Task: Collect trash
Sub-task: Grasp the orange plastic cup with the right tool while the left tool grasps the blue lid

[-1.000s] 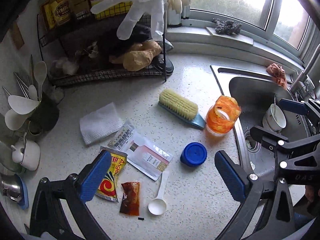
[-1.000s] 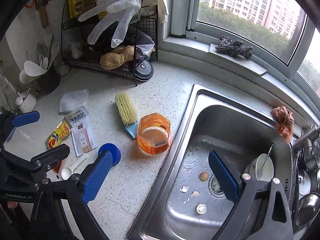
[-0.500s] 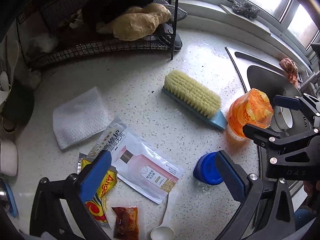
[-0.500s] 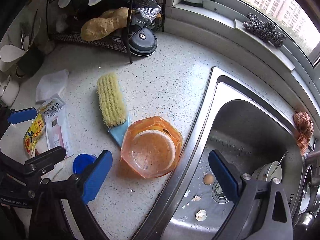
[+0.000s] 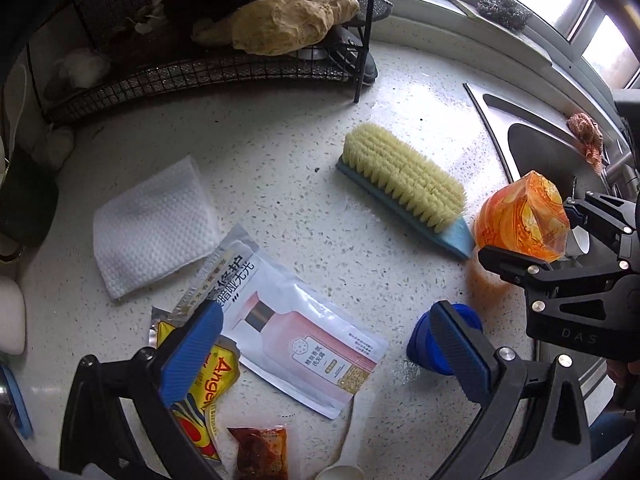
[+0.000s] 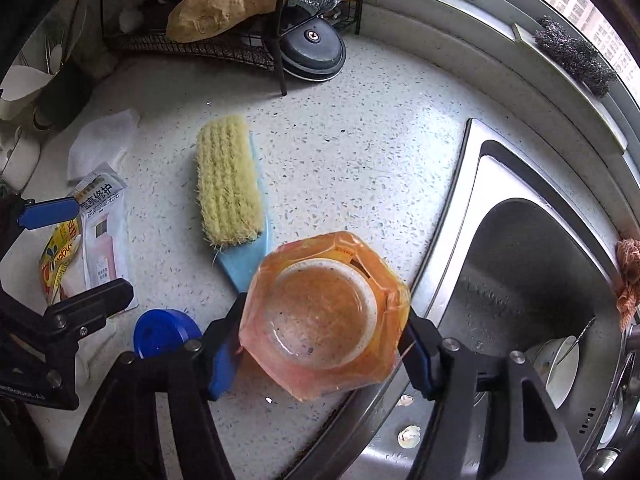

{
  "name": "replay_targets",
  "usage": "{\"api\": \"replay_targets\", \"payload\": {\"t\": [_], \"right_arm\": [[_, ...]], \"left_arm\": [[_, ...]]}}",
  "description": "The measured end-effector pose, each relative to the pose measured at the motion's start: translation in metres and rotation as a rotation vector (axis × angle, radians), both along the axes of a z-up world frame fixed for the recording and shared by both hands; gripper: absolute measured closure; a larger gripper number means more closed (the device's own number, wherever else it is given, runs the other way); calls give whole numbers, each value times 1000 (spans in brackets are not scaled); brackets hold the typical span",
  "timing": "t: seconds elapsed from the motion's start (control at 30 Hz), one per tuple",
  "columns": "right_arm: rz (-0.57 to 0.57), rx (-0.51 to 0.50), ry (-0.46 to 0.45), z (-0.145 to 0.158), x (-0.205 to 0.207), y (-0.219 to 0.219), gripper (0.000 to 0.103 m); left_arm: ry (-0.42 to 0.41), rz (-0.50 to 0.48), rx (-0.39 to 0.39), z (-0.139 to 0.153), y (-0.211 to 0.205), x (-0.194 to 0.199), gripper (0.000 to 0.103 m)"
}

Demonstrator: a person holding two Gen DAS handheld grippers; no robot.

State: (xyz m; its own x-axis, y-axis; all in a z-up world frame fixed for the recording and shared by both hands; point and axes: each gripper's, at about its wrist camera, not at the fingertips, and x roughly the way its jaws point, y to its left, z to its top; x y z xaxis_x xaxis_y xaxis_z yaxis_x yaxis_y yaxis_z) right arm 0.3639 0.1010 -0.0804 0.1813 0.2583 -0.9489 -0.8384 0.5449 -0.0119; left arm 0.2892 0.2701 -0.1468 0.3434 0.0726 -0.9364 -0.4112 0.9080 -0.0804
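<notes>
**Right tongs close around the orange jar at the sink's edge**

The orange plastic jar (image 6: pixel 326 322) stands open-mouthed on the speckled table (image 6: pixel 360 152), right beside the steel sink (image 6: pixel 532 280). The right tongs (image 6: pixel 320 354) have just been closing, and their blue pads now sit against the jar's two sides, clamped on it. The jar's printed wrap carries a small label, too small to read.

Just left of the jar lies its blue lid (image 6: pixel 166 332), and beyond it a scrub brush (image 6: pixel 230 182) with yellow bristles and a pale blue back, its handle end touching the jar.

Further left the left tongs (image 5: pixel 320 354) hang apart over a cluster of wrappers, pads touching nothing. Between them lies a white sachet (image 5: pixel 296 336) picturing a pink bottle, with Chinese characters in large black print along its far edge. Partly under the left pad is a yellow packet (image 5: pixel 210 384) reading "Angel" in red. Near it lie a small red sauce packet (image 5: pixel 260 454) and a white plastic spoon (image 5: pixel 354 436). A folded white cloth (image 5: pixel 154 224) rests farther off, with a black wire rack (image 5: pixel 200 72) behind. The tong body in the left view shows the letters "DAS".
</notes>
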Motion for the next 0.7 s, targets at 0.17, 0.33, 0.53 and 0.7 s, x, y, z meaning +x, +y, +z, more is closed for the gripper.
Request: {"api": "replay_targets", "payload": {"t": [0.17, 0.33, 0.53, 0.7], "right_arm": [[-44, 24, -40, 15, -7, -14, 38], [-117, 41, -70, 30, -18, -39, 38], [-220, 29, -104, 33, -21, -76, 38], [-296, 14, -80, 23, -14, -97, 38]], "left_arm": [[-12, -52, -1, 10, -11, -5, 0], [-14, -144, -32, 13, -30, -2, 0], [15, -232, -83, -1, -57, 13, 0], [59, -286, -27, -17, -76, 28, 6]]}}
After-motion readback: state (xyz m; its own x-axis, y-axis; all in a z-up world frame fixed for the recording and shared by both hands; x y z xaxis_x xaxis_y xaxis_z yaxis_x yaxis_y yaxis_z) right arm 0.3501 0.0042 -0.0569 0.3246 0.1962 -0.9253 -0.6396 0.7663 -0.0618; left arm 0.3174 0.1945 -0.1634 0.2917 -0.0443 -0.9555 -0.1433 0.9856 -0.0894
